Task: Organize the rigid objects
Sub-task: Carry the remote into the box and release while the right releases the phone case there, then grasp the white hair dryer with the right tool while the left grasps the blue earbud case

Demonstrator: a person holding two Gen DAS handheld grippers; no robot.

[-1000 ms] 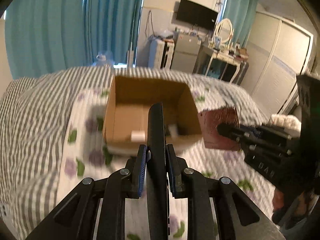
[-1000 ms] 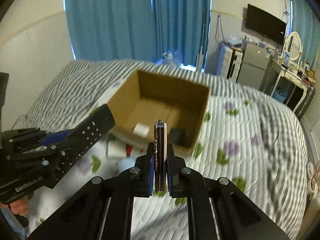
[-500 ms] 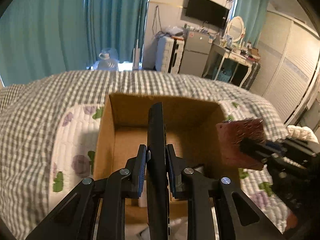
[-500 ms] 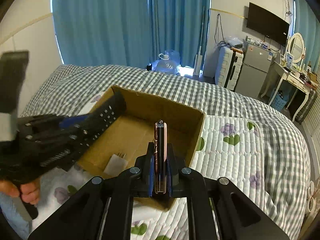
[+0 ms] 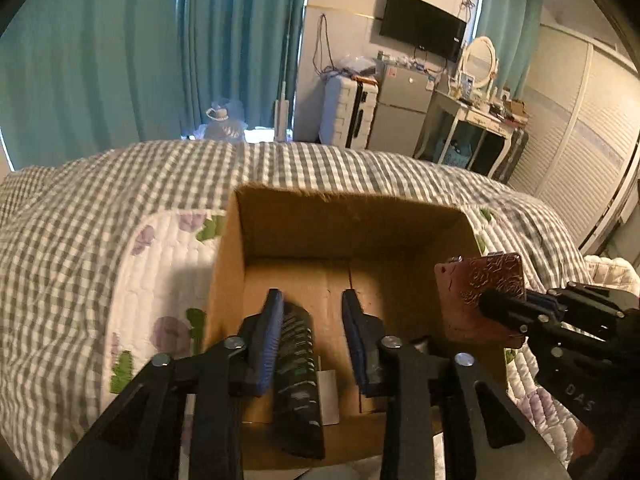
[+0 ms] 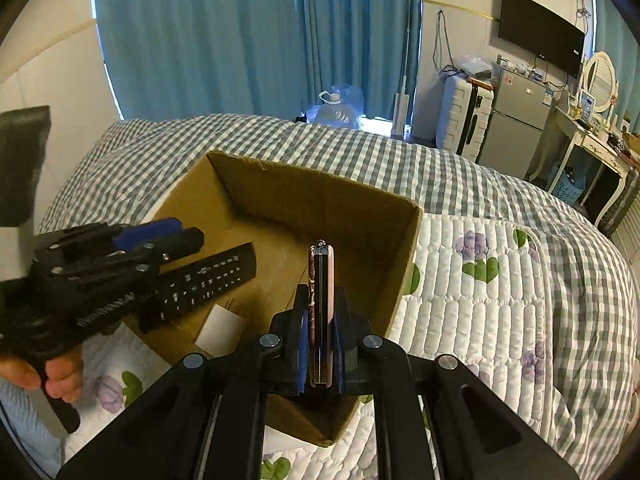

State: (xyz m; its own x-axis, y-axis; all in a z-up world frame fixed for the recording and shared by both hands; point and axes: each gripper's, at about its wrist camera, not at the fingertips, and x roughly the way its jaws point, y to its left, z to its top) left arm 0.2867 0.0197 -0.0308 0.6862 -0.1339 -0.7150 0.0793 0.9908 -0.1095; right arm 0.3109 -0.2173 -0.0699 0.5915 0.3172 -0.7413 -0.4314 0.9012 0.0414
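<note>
— Where's the remote?

— Between the spread fingers of the left gripper (image 5: 313, 322), long axis pointing into the cardboard box (image 5: 352, 216); the remote (image 5: 298, 364) seems released over the box floor (whether it rests there I cannot tell).

— And the right?

— The right gripper (image 6: 320, 322) is clamped on a slim phone (image 6: 320, 304), edge-up above the near wall. The box sits on a quilted bedspread (image 6: 480, 300), bedroom around.

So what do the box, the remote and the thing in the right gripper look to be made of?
Box: brown corrugated cardboard, matte, raw fuzzy edges. Remote: black plastic, matte, rows of small printed buttons. Phone in the right gripper: reddish embossed case, rose pattern, maybe faux leather; pink edge, glossy.
</note>
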